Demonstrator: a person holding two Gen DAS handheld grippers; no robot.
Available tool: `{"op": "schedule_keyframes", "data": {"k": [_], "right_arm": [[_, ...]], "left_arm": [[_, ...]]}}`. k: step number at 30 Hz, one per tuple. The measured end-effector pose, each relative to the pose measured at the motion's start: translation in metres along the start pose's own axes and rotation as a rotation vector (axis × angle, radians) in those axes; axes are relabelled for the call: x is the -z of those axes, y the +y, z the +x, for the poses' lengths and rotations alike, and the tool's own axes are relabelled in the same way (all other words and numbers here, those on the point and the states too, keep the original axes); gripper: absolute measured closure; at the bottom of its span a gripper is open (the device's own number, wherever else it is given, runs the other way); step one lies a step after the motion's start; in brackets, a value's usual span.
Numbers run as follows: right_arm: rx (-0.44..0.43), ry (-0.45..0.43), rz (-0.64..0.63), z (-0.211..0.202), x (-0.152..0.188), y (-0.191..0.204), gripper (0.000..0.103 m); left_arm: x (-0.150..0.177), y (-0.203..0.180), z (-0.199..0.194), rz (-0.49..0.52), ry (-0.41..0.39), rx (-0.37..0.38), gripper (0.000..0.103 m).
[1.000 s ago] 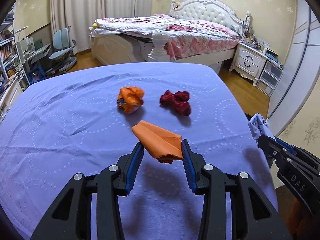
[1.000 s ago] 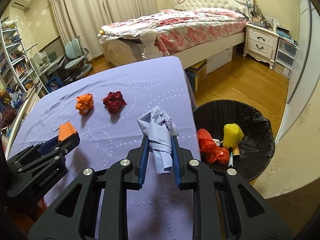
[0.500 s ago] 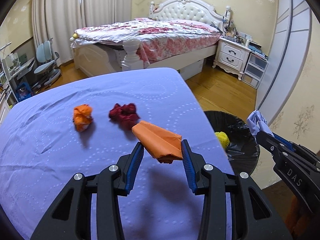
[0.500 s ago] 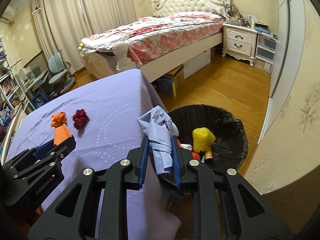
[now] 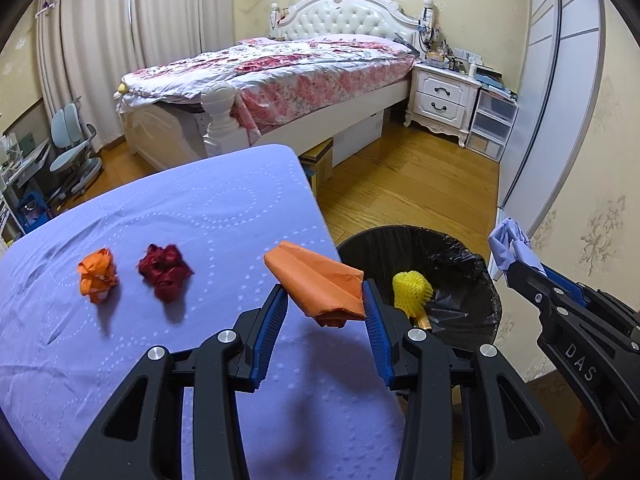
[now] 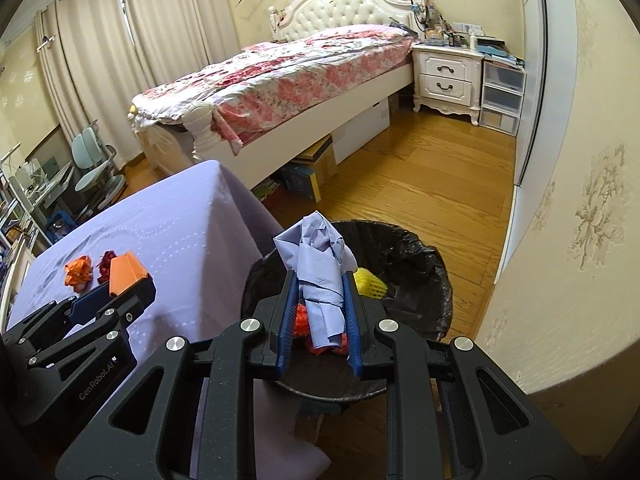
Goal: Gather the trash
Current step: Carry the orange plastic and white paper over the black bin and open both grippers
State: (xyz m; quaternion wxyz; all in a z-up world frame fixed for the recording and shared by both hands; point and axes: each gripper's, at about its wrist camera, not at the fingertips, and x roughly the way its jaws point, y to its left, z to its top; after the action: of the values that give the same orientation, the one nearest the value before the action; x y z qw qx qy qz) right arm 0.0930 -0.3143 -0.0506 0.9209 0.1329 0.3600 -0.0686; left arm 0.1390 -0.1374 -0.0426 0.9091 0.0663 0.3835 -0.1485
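Both tools have swung sideways off the lilac cloth-covered surface [image 5: 168,216] toward the round bin lined with a black plastic bag [image 6: 416,264], which a second ago sat at the frame edge and now fills the lower centre of the right wrist view. The right tool [image 6: 320,312] is clamped on a crumpled pale-blue paper wad [image 6: 320,264] held directly over the bin's mouth, likely so it drops straight in on release. The left tool [image 5: 322,312] is clamped on a folded orange paper sheet [image 5: 316,276] at the surface's edge, just beside the bin rim, short of the opening. A crumpled orange paper ball [image 5: 98,276] and a crumpled dark-red paper ball [image 5: 164,268] lie at mid-left, uncollected. A yellow foam net [image 5: 412,288] already sits inside the bin.
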Motion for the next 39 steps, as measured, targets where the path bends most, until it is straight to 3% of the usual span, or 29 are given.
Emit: {"op": "schedule_keyframes", "data": {"k": [12, 32, 35, 37, 39], "right_arm": [[0.014, 0.01, 0.024, 0.019, -0.012, -0.028, 0.081], [0.047, 0.037, 0.059, 0.05, -0.018, -0.039, 0.081], [0.048, 0.032, 0.067, 0.051, -0.017, -0.039, 0.079], [0.054, 0.027, 0.068, 0.051, -0.017, -0.04, 0.071], [0.064, 0.019, 0.066, 0.049, -0.016, -0.039, 0.065]], "left_arm": [[-0.018, -0.027, 0.026, 0.031, 0.017, -0.001, 0.062], [-0.026, -0.039, 0.053, 0.05, 0.052, -0.004, 0.06], [-0.027, -0.039, 0.054, 0.049, 0.043, -0.008, 0.048], [-0.027, -0.038, 0.051, 0.041, 0.027, -0.014, 0.031], [-0.028, -0.036, 0.049, 0.031, 0.017, -0.014, 0.028]]}}
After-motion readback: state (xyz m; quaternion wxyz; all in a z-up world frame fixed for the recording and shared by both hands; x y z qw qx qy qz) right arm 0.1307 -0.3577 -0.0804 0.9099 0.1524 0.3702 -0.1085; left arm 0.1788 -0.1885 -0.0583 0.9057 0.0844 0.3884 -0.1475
